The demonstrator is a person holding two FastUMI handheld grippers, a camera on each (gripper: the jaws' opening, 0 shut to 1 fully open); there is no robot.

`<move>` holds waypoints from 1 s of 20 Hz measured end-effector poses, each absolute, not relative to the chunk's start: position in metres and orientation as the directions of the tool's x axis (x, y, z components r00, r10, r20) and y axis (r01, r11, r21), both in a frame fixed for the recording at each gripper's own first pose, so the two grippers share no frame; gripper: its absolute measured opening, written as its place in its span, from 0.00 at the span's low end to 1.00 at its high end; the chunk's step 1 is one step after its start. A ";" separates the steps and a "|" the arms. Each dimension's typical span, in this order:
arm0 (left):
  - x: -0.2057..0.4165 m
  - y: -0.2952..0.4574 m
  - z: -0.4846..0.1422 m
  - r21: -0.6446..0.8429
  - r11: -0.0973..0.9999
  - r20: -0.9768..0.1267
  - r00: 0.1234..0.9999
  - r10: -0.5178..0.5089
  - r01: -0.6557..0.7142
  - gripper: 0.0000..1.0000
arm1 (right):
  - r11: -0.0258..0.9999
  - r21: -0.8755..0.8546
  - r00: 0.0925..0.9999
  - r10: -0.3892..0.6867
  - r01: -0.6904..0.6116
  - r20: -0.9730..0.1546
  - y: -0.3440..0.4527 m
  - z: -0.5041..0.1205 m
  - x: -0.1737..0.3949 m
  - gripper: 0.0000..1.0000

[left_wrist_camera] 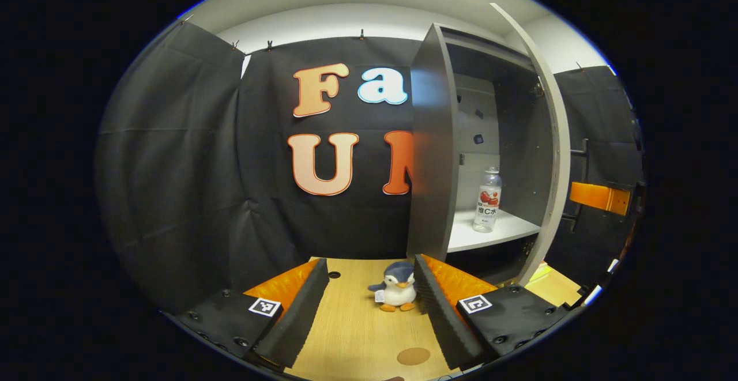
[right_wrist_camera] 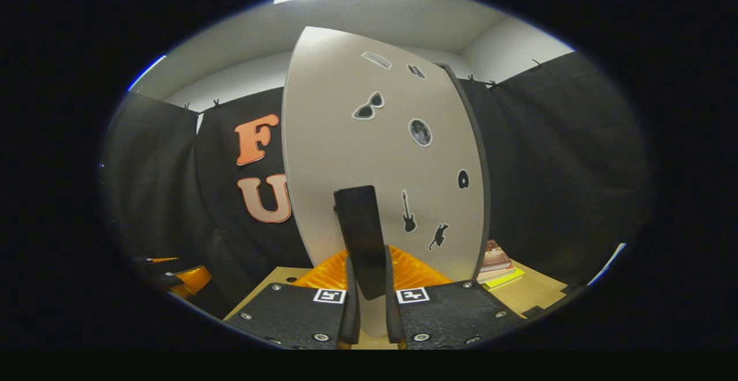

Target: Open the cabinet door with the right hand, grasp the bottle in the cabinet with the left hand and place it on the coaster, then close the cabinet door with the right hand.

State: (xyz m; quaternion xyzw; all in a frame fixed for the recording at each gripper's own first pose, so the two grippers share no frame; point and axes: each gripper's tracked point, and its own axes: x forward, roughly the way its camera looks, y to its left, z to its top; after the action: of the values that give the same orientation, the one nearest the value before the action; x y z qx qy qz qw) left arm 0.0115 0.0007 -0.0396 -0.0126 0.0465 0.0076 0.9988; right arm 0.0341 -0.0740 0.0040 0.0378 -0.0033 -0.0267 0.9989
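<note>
Left gripper view, left to right: left gripper [left_wrist_camera: 369,303] with fingers spread wide and holding nothing, above the wooden table [left_wrist_camera: 357,335]; a toy penguin [left_wrist_camera: 398,293] between them farther off, partly hidden by one finger; a round coaster [left_wrist_camera: 413,356] near the bottom edge; the open cabinet [left_wrist_camera: 432,156], the bottle [left_wrist_camera: 488,199] upright on its white shelf [left_wrist_camera: 490,231]; the cabinet door [left_wrist_camera: 553,139] seen edge-on; the far right is dim and hard to make out. Right gripper view: right gripper [right_wrist_camera: 369,289], fingers narrowed around the door's dark handle [right_wrist_camera: 362,237], contact uncertain; the door's stickered front hides the cabinet's inside; books [right_wrist_camera: 496,263] partly cut off behind the door.
</note>
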 end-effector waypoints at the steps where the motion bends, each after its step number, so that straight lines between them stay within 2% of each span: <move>1: 0.011 -0.003 -0.039 -0.027 1.000 -0.093 0.996 0.008 -0.011 0.96 | 0.995 0.073 0.998 -0.063 0.063 0.001 -0.082 0.004 0.027 0.18; 2: 0.011 -0.006 -0.039 -0.030 1.000 -0.093 0.996 0.004 -0.007 0.96 | 0.995 0.067 0.997 -0.074 0.074 0.003 -0.088 0.004 0.020 0.20; 6: 0.008 -0.025 -0.040 -0.045 0.999 -0.097 0.995 -0.019 0.015 0.97 | 0.990 0.061 0.991 -0.130 0.129 0.005 -0.120 0.008 -0.006 0.17; 9: 0.005 -0.043 -0.038 -0.048 0.998 -0.090 0.995 -0.042 0.038 0.96 | 0.987 0.061 0.989 -0.149 0.148 0.007 -0.147 0.009 -0.030 0.11; 19: -0.010 -0.096 -0.041 -0.051 0.995 -0.096 0.991 -0.094 0.089 0.96 | 0.983 0.039 0.984 -0.181 0.181 -0.006 -0.230 0.011 -0.066 0.14; 20: -0.011 -0.099 -0.040 -0.049 0.995 -0.098 0.991 -0.094 0.090 0.96 | 0.983 0.058 0.984 -0.176 0.176 -0.006 -0.237 0.010 -0.066 0.12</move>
State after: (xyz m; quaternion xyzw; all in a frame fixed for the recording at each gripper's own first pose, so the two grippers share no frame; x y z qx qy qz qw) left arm -0.0112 -0.0994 -0.0403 -0.0225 0.0501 -0.0460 0.9974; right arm -0.0664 -0.2369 0.0098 0.0290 0.0005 -0.0885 0.9957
